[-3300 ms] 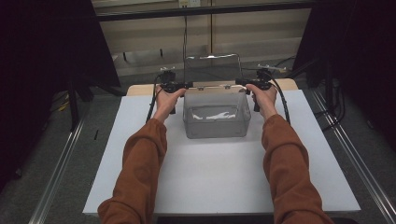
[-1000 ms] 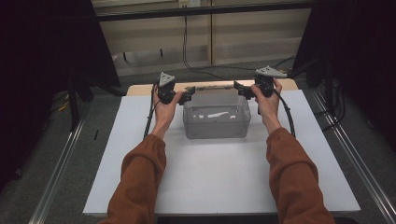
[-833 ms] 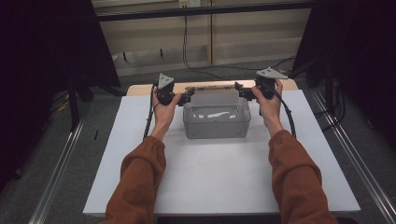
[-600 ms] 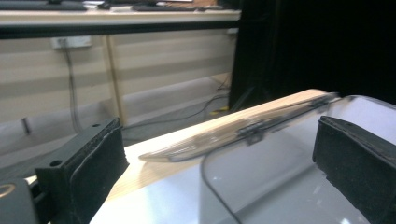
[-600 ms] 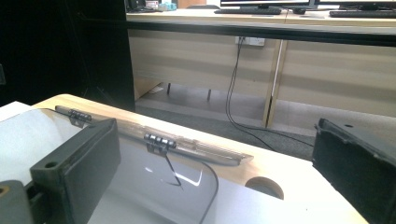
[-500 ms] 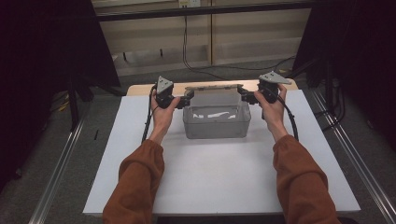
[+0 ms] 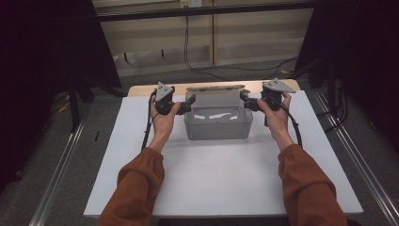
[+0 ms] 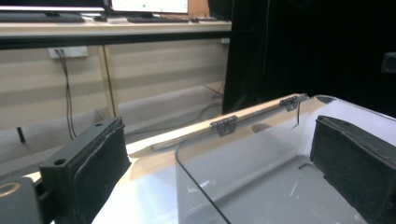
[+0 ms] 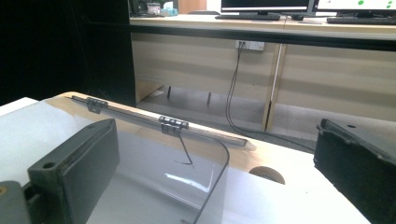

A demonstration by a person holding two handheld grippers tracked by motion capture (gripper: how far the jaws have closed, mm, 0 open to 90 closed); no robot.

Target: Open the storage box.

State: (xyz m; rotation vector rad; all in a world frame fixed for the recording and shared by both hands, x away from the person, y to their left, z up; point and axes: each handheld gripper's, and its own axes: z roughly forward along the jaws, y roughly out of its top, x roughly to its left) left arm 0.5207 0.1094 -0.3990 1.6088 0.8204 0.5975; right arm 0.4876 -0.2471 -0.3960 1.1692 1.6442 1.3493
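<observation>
I have the left tool (image 7: 184, 102) and right tool (image 7: 248, 100) spread wide, gripping nothing, each straddling an end wall of the clear plastic box (image 7: 216, 123) between them on the counter (image 7: 221, 174). It looks light, stiff and slippery, so I'd pinch the rims.

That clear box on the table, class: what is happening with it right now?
A person holds a gripper in each hand at the two ends of a clear plastic box on the white table. The left gripper and right gripper are both open, each straddling an end wall without clamping it. The hinged lid lies folded back behind the box.
</observation>
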